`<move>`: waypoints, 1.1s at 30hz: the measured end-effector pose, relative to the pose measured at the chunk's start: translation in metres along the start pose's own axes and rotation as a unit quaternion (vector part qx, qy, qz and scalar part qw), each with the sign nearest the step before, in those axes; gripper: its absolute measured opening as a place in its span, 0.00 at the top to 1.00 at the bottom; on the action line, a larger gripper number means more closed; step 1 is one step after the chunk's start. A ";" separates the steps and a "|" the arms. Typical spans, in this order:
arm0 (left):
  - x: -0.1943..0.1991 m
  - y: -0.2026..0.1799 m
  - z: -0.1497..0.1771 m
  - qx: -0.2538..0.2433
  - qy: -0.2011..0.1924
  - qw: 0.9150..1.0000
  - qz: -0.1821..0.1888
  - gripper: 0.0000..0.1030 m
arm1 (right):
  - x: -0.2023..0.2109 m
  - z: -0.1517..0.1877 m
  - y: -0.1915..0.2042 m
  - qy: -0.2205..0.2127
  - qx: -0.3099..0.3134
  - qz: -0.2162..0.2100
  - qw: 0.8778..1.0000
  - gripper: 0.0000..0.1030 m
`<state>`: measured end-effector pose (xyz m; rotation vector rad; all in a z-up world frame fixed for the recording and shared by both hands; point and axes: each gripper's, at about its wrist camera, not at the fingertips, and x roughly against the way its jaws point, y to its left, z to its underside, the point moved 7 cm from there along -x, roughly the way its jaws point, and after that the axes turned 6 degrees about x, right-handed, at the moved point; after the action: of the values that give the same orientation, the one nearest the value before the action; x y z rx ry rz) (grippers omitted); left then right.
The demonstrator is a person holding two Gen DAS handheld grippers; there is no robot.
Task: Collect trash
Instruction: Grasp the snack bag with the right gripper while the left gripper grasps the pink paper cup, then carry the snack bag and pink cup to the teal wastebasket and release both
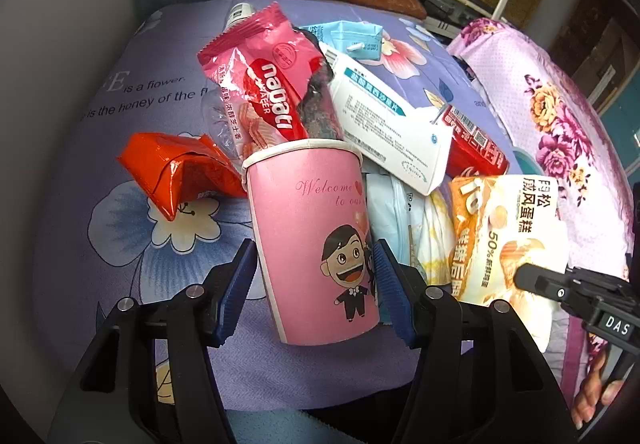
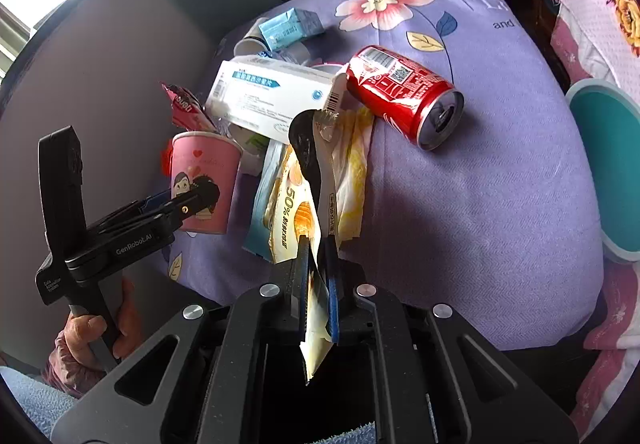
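Left wrist view first: the left claw (image 1: 316,284) sits with its two blue-padded fingers (image 1: 236,284) spread on either side of a pink paper cup (image 1: 316,240). The fingers are close to the cup's walls but whether they press it I cannot tell; the cup shows no dent. The cup stands upright on a purple floral bedspread (image 1: 80,244) and is already stuffed with a pink wafer wrapper (image 1: 260,79). Leaning over its rim is a white medicine box (image 1: 384,123). An orange foil wrapper (image 1: 176,171) lies just to its left, a red soda can (image 1: 476,143) behind and to the right, and a blue carton (image 1: 352,37) further back. A white and orange cake packet (image 1: 504,236) lies to the right, with the tip of the other tool touching it.

Right wrist view next: the right claw (image 2: 318,284) is pinched together on the near end of that cake packet (image 2: 292,211), which hangs crumpled between the pads, its tail poking out behind them. The cup (image 2: 204,183) stands to the left with the left claw (image 2: 200,199) around it. The red soda can (image 2: 400,95) lies on its side beyond, and a teal bin (image 2: 600,163) shows at the right edge.

To do this step well, I would judge that the left side should steady the cup low and gently so the paper does not crush. The right should lift the packet clear of the pile before moving it, since the box and wrappers lean loosely and could topple.
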<state>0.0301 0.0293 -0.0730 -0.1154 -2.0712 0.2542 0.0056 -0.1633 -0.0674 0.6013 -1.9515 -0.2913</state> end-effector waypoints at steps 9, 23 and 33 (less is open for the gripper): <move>0.022 -0.022 -0.001 -0.025 0.001 0.999 0.046 0.41 | 0.020 -0.023 -0.003 -0.040 0.002 0.000 0.999 0.93; 0.039 -0.114 -0.031 -0.104 -0.011 0.988 0.109 0.41 | 0.087 -0.053 -0.064 -0.130 -0.050 0.044 0.989 0.93; -0.048 -0.241 -0.025 -0.201 0.068 0.968 0.134 0.41 | 0.147 -0.041 -0.199 -0.174 -0.139 0.140 0.965 0.93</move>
<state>0.0810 -0.2113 -0.0471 -0.6457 -1.9422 -0.0144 0.0480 -0.4072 -0.0261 0.0877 -2.2476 -0.5085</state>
